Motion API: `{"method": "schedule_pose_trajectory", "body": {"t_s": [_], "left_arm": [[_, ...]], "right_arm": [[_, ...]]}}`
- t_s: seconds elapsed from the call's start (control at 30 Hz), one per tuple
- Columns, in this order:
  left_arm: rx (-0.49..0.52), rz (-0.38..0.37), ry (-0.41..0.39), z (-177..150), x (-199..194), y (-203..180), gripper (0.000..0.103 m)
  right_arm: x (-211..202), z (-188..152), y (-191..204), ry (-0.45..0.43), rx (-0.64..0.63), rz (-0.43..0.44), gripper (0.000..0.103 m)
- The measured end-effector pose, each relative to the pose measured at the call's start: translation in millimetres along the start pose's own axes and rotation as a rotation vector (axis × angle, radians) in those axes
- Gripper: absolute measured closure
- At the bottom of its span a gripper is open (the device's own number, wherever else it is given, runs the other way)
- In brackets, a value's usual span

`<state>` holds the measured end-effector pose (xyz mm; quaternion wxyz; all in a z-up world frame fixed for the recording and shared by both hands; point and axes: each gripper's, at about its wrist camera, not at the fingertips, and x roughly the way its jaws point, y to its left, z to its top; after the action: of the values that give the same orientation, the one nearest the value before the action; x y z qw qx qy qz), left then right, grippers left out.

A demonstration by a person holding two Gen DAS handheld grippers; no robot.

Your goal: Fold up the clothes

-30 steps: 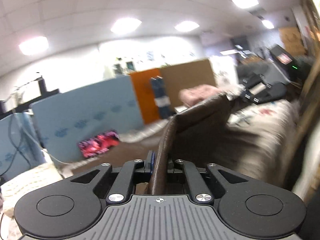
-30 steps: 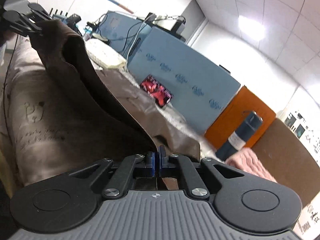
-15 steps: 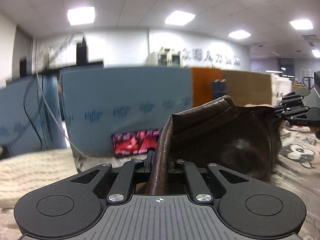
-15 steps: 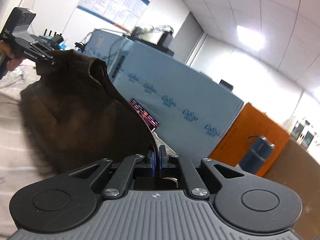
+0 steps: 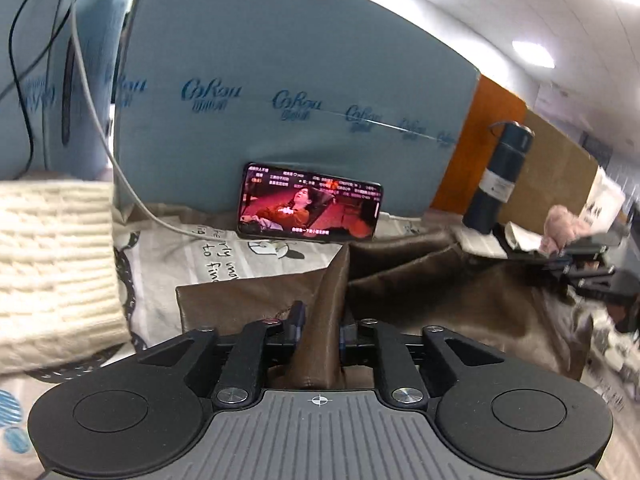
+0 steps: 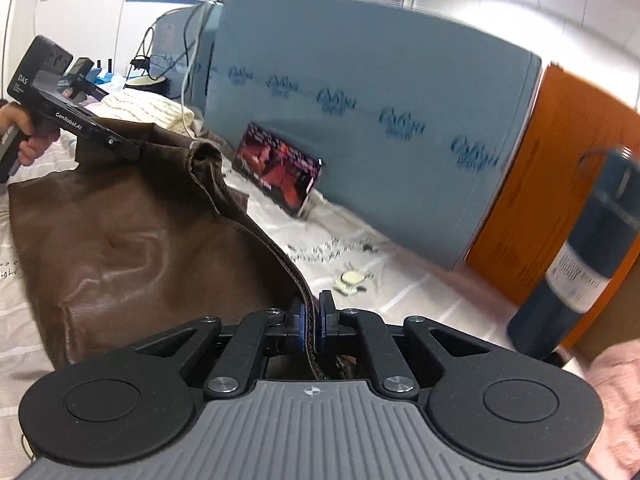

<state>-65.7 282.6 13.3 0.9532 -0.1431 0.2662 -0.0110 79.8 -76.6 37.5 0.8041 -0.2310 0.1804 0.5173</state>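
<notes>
A brown leather-like garment (image 5: 440,292) lies spread on the printed bedsheet (image 5: 208,256); it also shows in the right wrist view (image 6: 132,248). My left gripper (image 5: 320,324) holds a thick fold of the garment between its fingers, low over the sheet. My right gripper (image 6: 311,316) is shut on the garment's stitched edge. In the right wrist view the left gripper (image 6: 128,151) shows at the garment's far corner. In the left wrist view the right gripper (image 5: 560,266) shows blurred at the right.
A phone (image 5: 310,208) playing video leans on a blue foam board (image 5: 280,92). A cream knitted garment (image 5: 52,272) lies left. A dark blue bottle (image 5: 500,178) stands right, near an orange board (image 6: 560,184). A pink fluffy item (image 5: 564,224) lies beyond.
Both grippers have come down from high in the air to the bed, carrying the brown garment, which now lies on the sheet. The left gripper's jaws look wider apart.
</notes>
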Motion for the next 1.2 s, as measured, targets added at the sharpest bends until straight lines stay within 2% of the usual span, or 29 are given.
{"method": "schedule_pose_trajectory", "body": {"t_s": [0.03,0.07,0.1,0.13,0.2,0.3,0.33,0.4,0.47,0.57,0.67,0.7,0.73,0.77,0.8,0.83,0.87,0.9,1.03,1.1,1.2], "left_arm": [[-0.018,-0.001,-0.006,0,1,4,0.065],[-0.042,-0.009,-0.012,-1,1,8,0.057],[-0.068,-0.024,-0.018,-1,2,13,0.040],[-0.100,-0.042,-0.028,-2,1,19,0.029],[-0.176,-0.095,-0.054,-5,-1,33,0.027],[-0.254,-0.161,-0.068,-12,-5,47,0.019],[-0.253,-0.162,-0.069,-13,-8,47,0.015],[-0.237,-0.142,-0.078,-16,-15,46,0.009],[-0.217,-0.123,-0.095,-17,-21,42,0.007],[-0.207,-0.101,-0.115,-18,-25,41,0.006],[-0.196,-0.016,-0.133,-18,-25,38,0.013],[-0.177,0.010,-0.130,-19,-24,35,0.032],[-0.159,0.035,-0.122,-19,-22,32,0.060],[-0.141,0.055,-0.117,-19,-20,30,0.069],[-0.125,0.071,-0.114,-19,-19,28,0.080],[-0.112,0.078,-0.116,-19,-18,27,0.086],[-0.098,0.087,-0.122,-18,-17,25,0.087],[-0.085,0.097,-0.138,-16,-18,23,0.089],[-0.017,0.148,-0.175,-5,-10,14,0.089],[-0.003,0.179,-0.135,-5,1,12,0.088],[-0.014,0.224,-0.085,-7,11,18,0.077]], "right_arm": [[1,-2,-2,0.005,0.015,0.009,0.096],[2,-4,-6,0.004,0.031,0.017,0.093],[4,-6,-10,0.001,0.052,0.028,0.089],[4,-8,-14,-0.011,0.074,0.040,0.085],[0,-14,-21,-0.041,0.131,0.047,0.055],[-10,-23,-31,-0.096,0.241,0.033,0.041],[-13,-26,-35,-0.114,0.277,0.028,0.037],[-25,-31,-38,-0.155,0.339,0.022,0.021],[-37,-35,-42,-0.192,0.405,-0.004,0.017],[-42,-37,-45,-0.207,0.470,-0.058,0.017],[-40,-39,-46,-0.206,0.505,-0.100,0.018],[-38,-40,-45,-0.205,0.512,-0.108,0.020],[-36,-40,-44,-0.198,0.510,-0.115,0.021],[-33,-40,-42,-0.191,0.507,-0.121,0.031],[-30,-41,-41,-0.183,0.504,-0.127,0.058],[-28,-40,-39,-0.173,0.491,-0.132,0.068],[-25,-40,-36,-0.163,0.472,-0.151,0.082],[-23,-39,-34,-0.153,0.453,-0.171,0.089],[-25,-39,-35,-0.175,0.469,-0.211,0.092],[-23,-40,-36,-0.156,0.464,-0.236,0.092],[-15,-42,-36,-0.096,0.451,-0.290,0.092]]}}
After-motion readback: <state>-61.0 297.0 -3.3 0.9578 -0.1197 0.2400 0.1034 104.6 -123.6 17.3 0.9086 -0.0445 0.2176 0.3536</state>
